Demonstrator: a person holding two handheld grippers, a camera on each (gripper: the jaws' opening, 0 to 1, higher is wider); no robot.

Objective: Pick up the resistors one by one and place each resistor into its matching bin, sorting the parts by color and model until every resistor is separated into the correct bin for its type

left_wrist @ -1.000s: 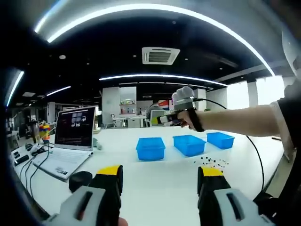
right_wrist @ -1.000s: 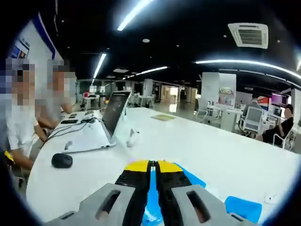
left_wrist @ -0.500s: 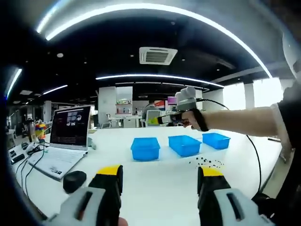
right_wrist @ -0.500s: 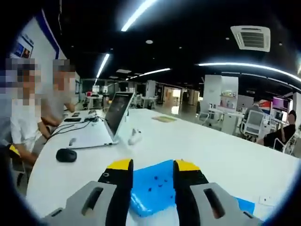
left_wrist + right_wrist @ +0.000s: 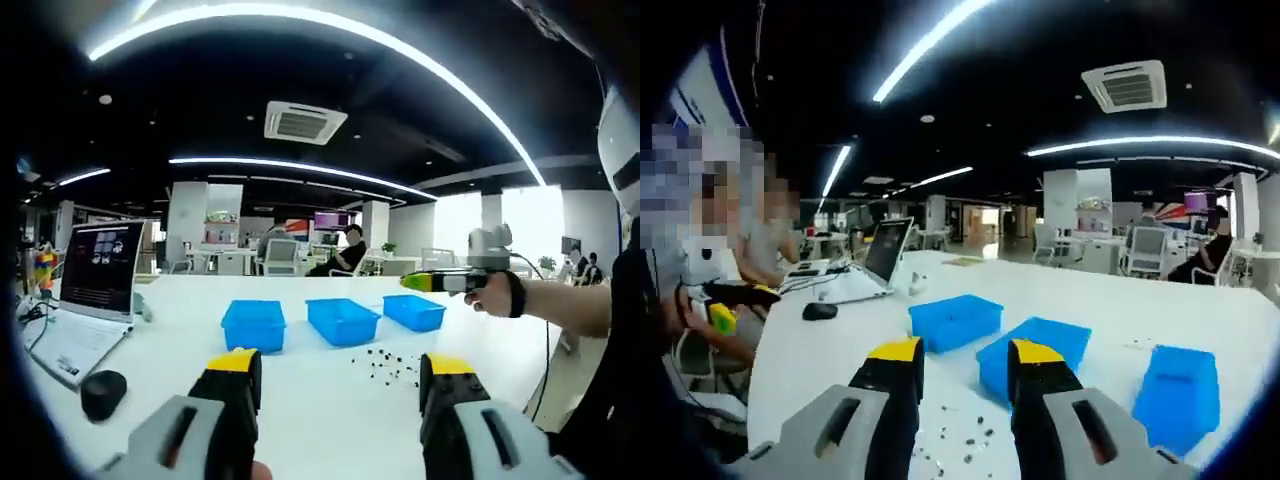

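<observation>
Three blue bins stand in a row on the white table: left bin [image 5: 253,325], middle bin [image 5: 343,320], right bin [image 5: 414,311]. Small dark resistors [image 5: 390,365] lie scattered in front of them. My left gripper [image 5: 342,365] hangs open and empty, back from the bins. My right gripper [image 5: 425,282] comes in from the right, level above the right bin, held by a hand [image 5: 497,293]. In the right gripper view my right gripper [image 5: 966,352] is open and empty above the resistors [image 5: 960,440], facing the bins [image 5: 955,320] [image 5: 1052,330] [image 5: 1180,395].
An open laptop [image 5: 90,290] and a black mouse [image 5: 100,392] sit at the table's left end, also seen as laptop [image 5: 875,265] and mouse [image 5: 820,311]. People sit at the left beyond the table [image 5: 830,350]. Cables trail near the laptop.
My right gripper went from shut to open and drew back from over a bin to behind the scattered resistors. Both cameras shifted; the left gripper stayed open.
</observation>
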